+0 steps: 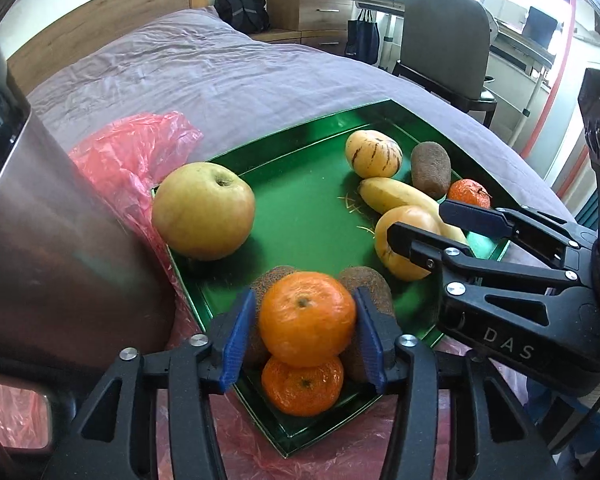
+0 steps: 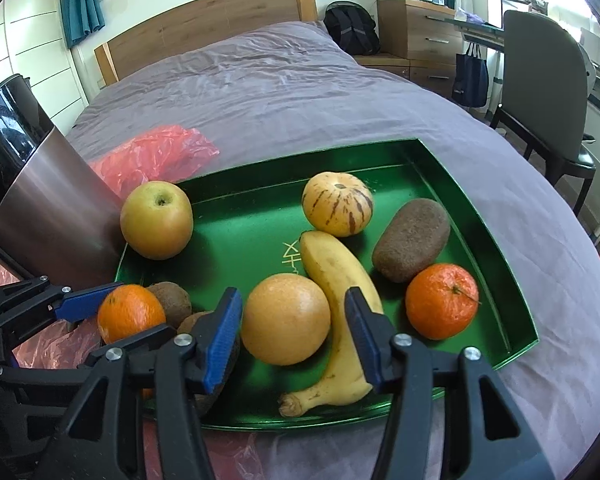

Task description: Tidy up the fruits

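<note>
A green tray (image 1: 300,208) lies on the bed and holds the fruit. My left gripper (image 1: 303,296) is open around a tangerine (image 1: 306,316) that rests on a second tangerine (image 1: 302,386) between two kiwis (image 1: 370,284). Its blue pads stand just off the fruit's sides. My right gripper (image 2: 292,296) is open over a pale orange round fruit (image 2: 286,318) and a banana (image 2: 340,280), both lying on the tray (image 2: 240,232). Elsewhere on the tray sit an apple (image 2: 156,220), a striped melon (image 2: 338,204), a large kiwi (image 2: 412,240) and another tangerine (image 2: 442,300).
A shiny metal cylinder (image 2: 48,200) stands against the tray's left edge. Red plastic bags (image 2: 156,148) lie under and behind it. The purple bedsheet (image 2: 280,80) stretches beyond the tray. A chair (image 2: 540,80) and desk stand to the right of the bed.
</note>
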The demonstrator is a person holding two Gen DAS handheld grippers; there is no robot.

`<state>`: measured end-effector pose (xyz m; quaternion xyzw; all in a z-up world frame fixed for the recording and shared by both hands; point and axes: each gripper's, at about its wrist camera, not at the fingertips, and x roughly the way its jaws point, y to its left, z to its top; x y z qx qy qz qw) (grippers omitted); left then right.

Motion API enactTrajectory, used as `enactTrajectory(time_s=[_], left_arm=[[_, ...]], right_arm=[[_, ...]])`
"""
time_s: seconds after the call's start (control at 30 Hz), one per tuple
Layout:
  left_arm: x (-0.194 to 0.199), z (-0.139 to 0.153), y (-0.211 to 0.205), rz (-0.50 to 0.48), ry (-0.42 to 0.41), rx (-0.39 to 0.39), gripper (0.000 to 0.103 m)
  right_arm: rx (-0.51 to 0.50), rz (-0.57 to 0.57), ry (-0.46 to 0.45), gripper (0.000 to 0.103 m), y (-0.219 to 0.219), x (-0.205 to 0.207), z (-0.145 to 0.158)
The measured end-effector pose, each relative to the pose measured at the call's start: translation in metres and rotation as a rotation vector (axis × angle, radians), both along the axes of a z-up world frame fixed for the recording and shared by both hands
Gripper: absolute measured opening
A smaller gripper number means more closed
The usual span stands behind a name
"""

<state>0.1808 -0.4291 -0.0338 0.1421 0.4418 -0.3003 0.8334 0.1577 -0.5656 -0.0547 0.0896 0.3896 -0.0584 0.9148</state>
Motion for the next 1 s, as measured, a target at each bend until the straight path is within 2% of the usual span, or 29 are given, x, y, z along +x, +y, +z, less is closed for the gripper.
enactTrajectory(time_s=[0.03, 0.33, 0.4, 0.67, 0.83, 1.0], left_arm=[[0.0, 0.001, 0.0, 0.001, -0.002, 0.0, 0.054], [-0.018, 0.023, 0.017, 0.01, -0.026, -0.035, 0.064], [-0.027, 0.03, 0.027, 0.013, -0.033, -0.05, 0.065], [-0.074, 0.053, 0.079, 0.046, -0.112, -0.046, 0.075], [-0.098, 0.064, 0.117, 0.076, -0.14, -0.052, 0.077], [-0.119, 0.068, 0.161, 0.152, -0.163, -0.037, 0.078]], right_arm=[[-0.005, -0.003, 0.004, 0.05, 0.0, 0.0, 0.001], [-0.021, -0.032, 0.027, 0.054, 0.001, -0.014, 0.01], [-0.025, -0.036, 0.023, 0.061, 0.003, -0.02, 0.014], [-0.015, -0.009, 0.01, 0.07, 0.034, -0.055, 0.028], [-0.018, 0.032, -0.012, 0.083, 0.069, -0.078, 0.037], [-0.042, 0.078, -0.041, 0.103, 0.108, -0.102, 0.046]])
